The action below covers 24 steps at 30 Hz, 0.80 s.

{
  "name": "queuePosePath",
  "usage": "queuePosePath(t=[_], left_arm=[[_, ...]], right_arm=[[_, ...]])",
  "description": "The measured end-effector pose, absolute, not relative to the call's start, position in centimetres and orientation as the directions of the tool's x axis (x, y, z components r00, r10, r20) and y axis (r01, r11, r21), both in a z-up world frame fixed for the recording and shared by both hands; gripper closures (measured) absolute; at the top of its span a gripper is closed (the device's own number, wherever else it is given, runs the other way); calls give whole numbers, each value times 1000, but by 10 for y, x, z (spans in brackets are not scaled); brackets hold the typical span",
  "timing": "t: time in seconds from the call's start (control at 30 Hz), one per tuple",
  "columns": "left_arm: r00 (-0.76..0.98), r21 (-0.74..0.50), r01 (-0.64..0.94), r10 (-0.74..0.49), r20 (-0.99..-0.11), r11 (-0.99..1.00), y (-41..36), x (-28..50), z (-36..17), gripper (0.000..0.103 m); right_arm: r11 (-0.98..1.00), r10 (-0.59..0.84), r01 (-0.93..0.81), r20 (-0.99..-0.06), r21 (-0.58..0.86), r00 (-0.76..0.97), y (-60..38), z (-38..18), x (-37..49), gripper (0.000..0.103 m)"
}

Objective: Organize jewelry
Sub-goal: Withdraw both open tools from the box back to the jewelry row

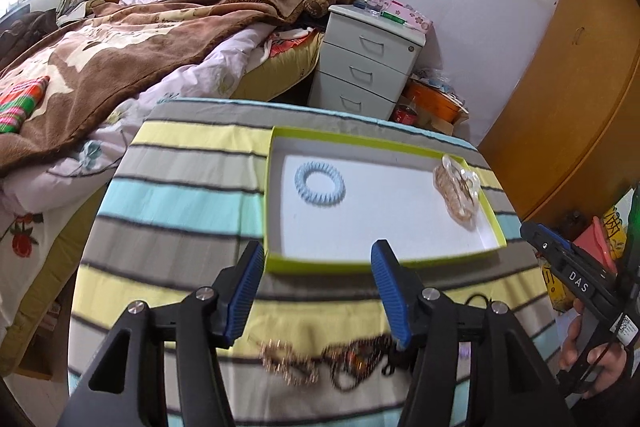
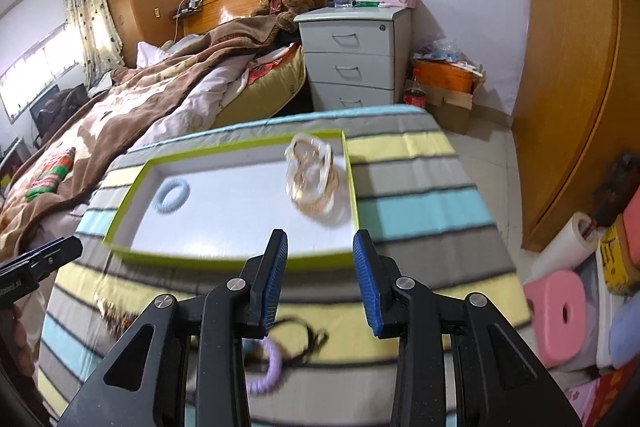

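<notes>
A shallow tray (image 1: 276, 187) with a lime-green rim and a white floor lies on a table covered with a striped cloth (image 1: 180, 195) in grey, yellow and light blue. Inside the tray, at the far left, lies a light blue spiral hair tie (image 1: 319, 183). At the far right corner of the tray there is a clear hair claw with gold chains (image 1: 459, 189) around it; it leans against the right rim.

The left gripper (image 1: 318, 291) is above the near edge of the tray. Its two blue pads stand well apart and nothing is between them. Below it, on the cloth near the front edge of the table, lies a gold chain piece (image 1: 288, 361) and beside it, to the right, a dark beaded piece (image 1: 356, 359). Both are blurred.

The right gripper (image 2: 320, 279) is also above the near edge of the tray, more to the right. Its pads are apart, not as wide as the left ones, and it holds nothing. Under it on the cloth lie a lilac spiral hair tie (image 2: 266, 367) and a thin black cord (image 2: 308, 337); the two touch or overlap.

A hand (image 1: 592, 351) holds the right gripper at the right edge of the left view.
</notes>
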State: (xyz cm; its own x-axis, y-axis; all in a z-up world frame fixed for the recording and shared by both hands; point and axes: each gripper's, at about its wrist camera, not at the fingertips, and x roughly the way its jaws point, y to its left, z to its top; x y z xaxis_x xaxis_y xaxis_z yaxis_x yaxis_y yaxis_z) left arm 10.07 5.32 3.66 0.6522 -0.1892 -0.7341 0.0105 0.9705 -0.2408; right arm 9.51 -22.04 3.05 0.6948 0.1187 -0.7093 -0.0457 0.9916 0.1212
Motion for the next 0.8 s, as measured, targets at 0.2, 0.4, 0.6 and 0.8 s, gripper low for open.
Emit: queuePosePath(t=[0.2, 0.4, 0.6, 0.8], left_arm=[[655, -244, 2, -186, -733, 970, 61, 65, 22, 44], [642, -240, -2, -183, -745, 971, 67, 46, 8, 44], [637, -235, 2, -182, -749, 972, 70, 32, 0, 44], [630, -237, 5, -187, -754, 971, 72, 25, -5, 44]], right_arm=[[990, 138, -73, -729, 120, 670, -218, 10, 68, 68], [986, 164, -92, -738, 138, 655, -214, -7, 49, 68], [982, 188, -115, -733, 150, 653, -211, -13, 44, 68], [973, 232, -159, -743, 170, 628, -204, -21, 47, 68]])
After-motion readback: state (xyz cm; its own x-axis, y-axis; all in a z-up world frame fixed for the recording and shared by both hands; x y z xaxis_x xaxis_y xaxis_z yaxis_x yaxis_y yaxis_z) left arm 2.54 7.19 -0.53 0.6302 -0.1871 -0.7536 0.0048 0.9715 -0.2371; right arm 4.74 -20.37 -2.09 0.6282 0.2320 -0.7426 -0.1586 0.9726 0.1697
